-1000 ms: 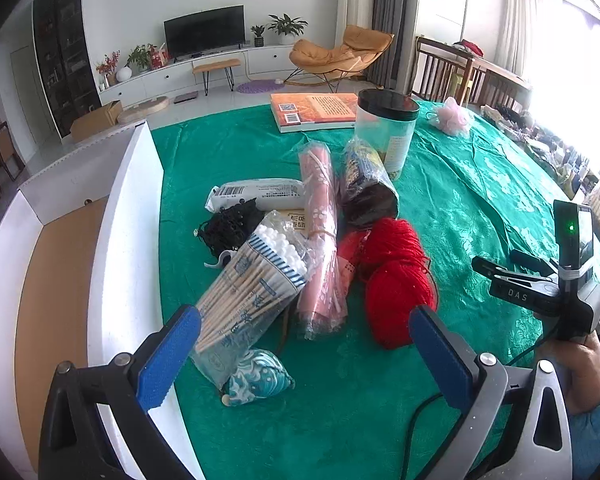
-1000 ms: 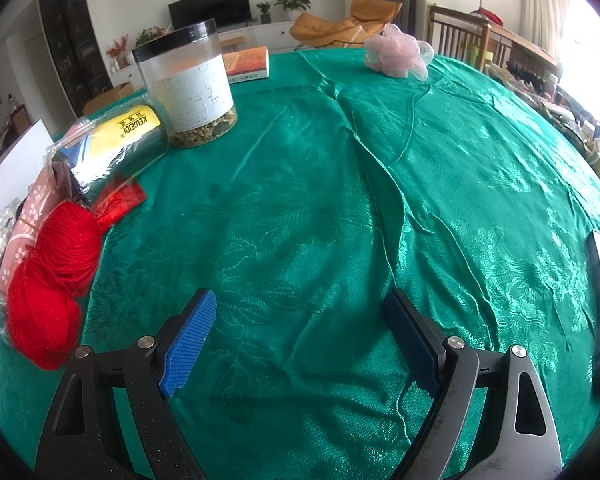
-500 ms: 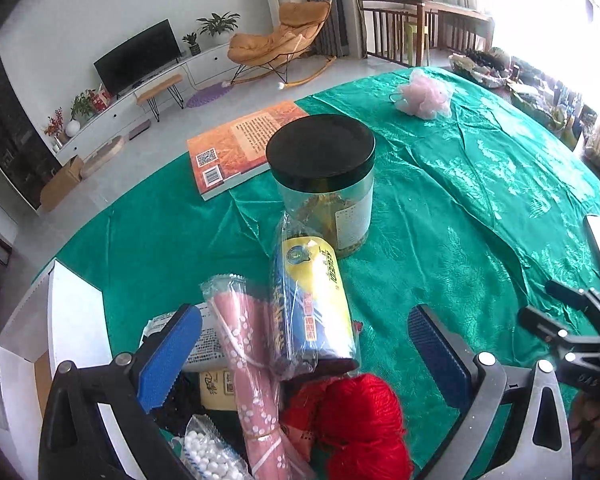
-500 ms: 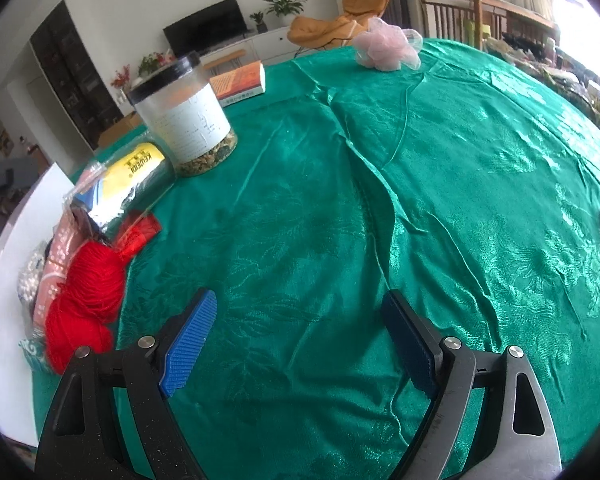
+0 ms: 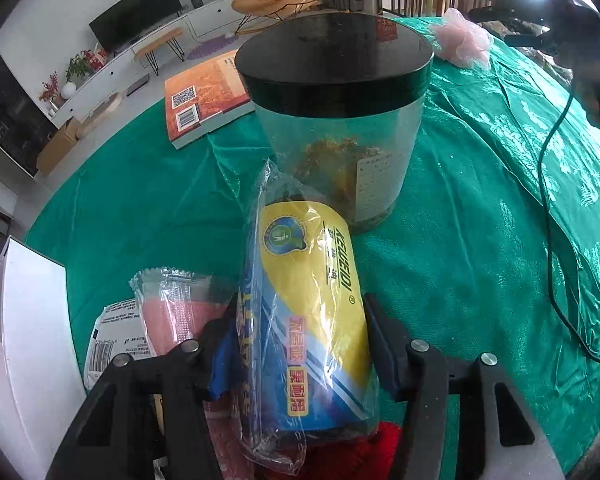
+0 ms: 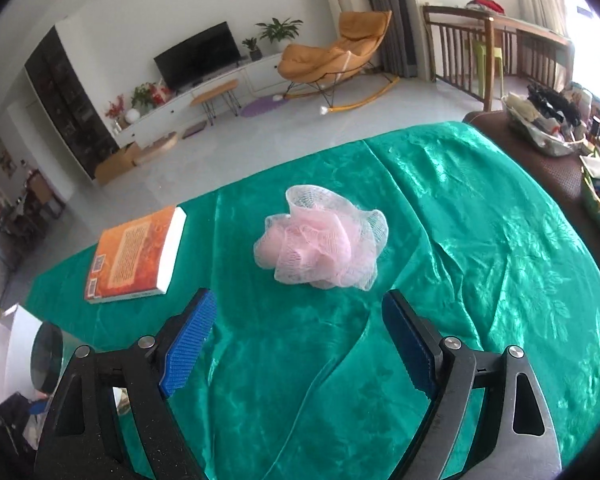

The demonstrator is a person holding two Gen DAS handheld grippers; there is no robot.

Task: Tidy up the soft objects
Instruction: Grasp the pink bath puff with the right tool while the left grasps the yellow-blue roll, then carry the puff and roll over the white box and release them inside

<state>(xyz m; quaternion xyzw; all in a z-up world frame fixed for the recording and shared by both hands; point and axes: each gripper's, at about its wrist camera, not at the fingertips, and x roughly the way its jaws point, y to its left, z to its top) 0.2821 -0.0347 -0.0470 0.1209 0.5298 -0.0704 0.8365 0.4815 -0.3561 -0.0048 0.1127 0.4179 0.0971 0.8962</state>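
1. The left gripper (image 5: 300,344) is clamping the wrapped roll (image 5: 308,320) at its near end, jaws pressing both sides; lifting straight up should be keeping the slippery wrap from sliding out.
2. The roll's far tip is lying just beside the jar (image 5: 336,120), so clearing it first looks wise.
3. The right gripper (image 6: 298,340), jaws apart and empty, is facing the pink puff (image 6: 320,240) on the worktop (image 6: 500,260); centring on it before closing seems best.

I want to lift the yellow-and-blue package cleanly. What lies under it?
Under the yellow-and-blue package, held in the left gripper, red yarn shows at its near end, and a pink wrapped roll lies beside it. Anything beneath its middle is hidden.
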